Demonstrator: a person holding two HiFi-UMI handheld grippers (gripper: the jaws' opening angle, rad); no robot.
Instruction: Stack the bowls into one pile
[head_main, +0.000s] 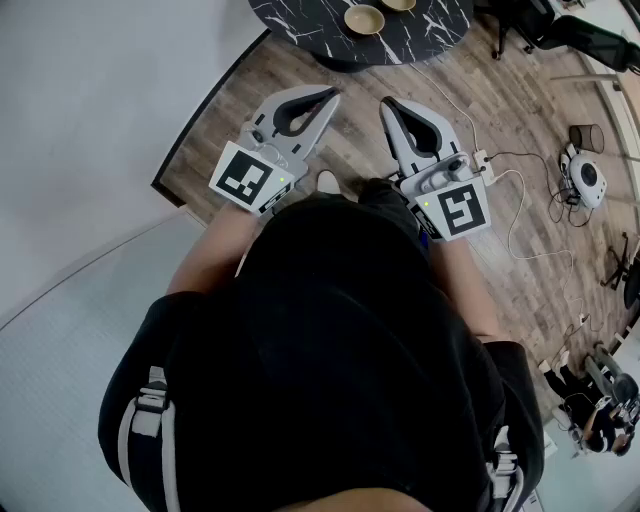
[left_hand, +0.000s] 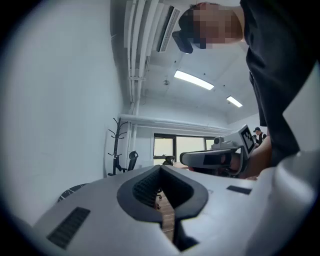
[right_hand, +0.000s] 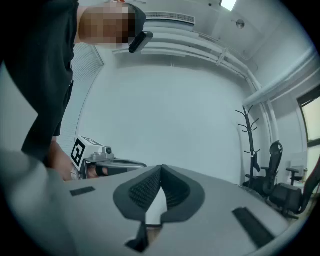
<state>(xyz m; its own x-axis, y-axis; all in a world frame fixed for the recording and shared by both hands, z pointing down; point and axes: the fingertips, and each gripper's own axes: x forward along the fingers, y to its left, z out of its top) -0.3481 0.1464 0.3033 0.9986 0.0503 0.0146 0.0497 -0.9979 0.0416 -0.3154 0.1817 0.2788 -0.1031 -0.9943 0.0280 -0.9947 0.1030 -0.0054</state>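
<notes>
Head view from above: a person in a black top stands on a wooden floor (head_main: 520, 100) and holds two claws level in front of the body, in the upper middle of the frame.

The left gripper (head_main: 328, 95) is clenched: in the left gripper view (left_hand: 161, 167) its two tips meet and nothing sits in the oval hollow behind them. The right gripper (head_main: 388, 102) is clenched too: in the right gripper view (right_hand: 161, 167) its tips touch and it grasps nothing. The two claws point side by side, near each other but apart.

Two tan bowls sit well ahead of both claws, on a round dark marbled table (head_main: 300, 25) at the top centre of the frame. The nearer bowl (head_main: 364, 18) stands upright and looks empty. The second bowl (head_main: 398, 4) is just beside it to the upper right, cut off by the top edge, so its inside cannot be made out. The bowls are side by side, not stacked.

At the right of the head view, a small dark bin (head_main: 590, 137) stands on the floor; its contents cannot be seen. Both gripper views show a coat rack (left_hand: 116, 145) against a pale wall.
</notes>
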